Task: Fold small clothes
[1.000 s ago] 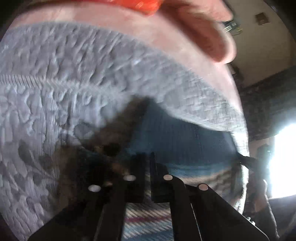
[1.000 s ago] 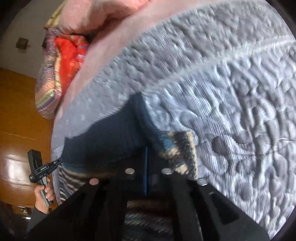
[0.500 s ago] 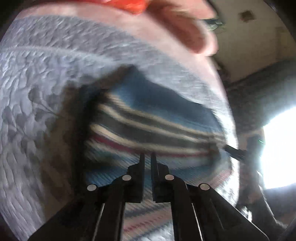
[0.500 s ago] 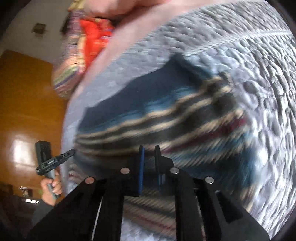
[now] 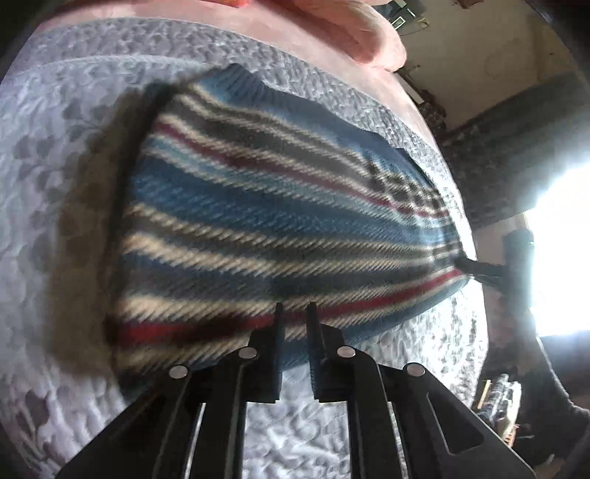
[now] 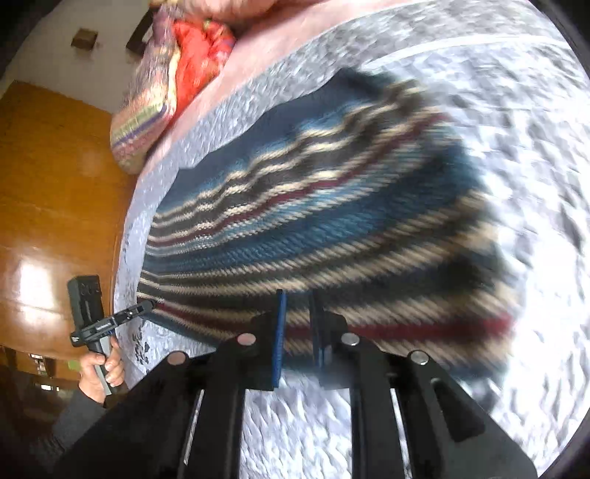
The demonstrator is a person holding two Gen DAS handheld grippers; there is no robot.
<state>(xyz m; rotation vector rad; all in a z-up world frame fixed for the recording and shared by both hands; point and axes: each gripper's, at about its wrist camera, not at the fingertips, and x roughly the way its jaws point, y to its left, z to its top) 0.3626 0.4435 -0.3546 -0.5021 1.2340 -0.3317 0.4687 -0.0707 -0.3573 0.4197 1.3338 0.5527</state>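
A small knitted sweater [image 5: 280,206], striped in blue, cream, grey and red, lies spread with its stripes up on a grey quilted bedspread [image 5: 55,110]. My left gripper [image 5: 295,309] is at its near hem, fingers nearly together with knit showing in the narrow gap. My right gripper [image 6: 297,294] grips the same hem of the sweater [image 6: 332,221] further along. Each tool shows in the other's view: the right gripper [image 5: 475,267] touches the sweater's right corner, and the left gripper [image 6: 143,307], held by a hand [image 6: 99,368], meets the left corner.
The bedspread [image 6: 516,92] reaches well beyond the sweater on all sides. Pink bedding [image 5: 350,33] lies along the far edge, with a red and striped bundle [image 6: 195,48] beside it. A wooden cabinet [image 6: 48,184] stands left of the bed, and a bright window [image 5: 560,239] is on the right.
Both grippers have drawn back toward the near side of the bed. The sweater, dark and bunched close to the fingers a second ago, now lies opened out with its stripes showing.
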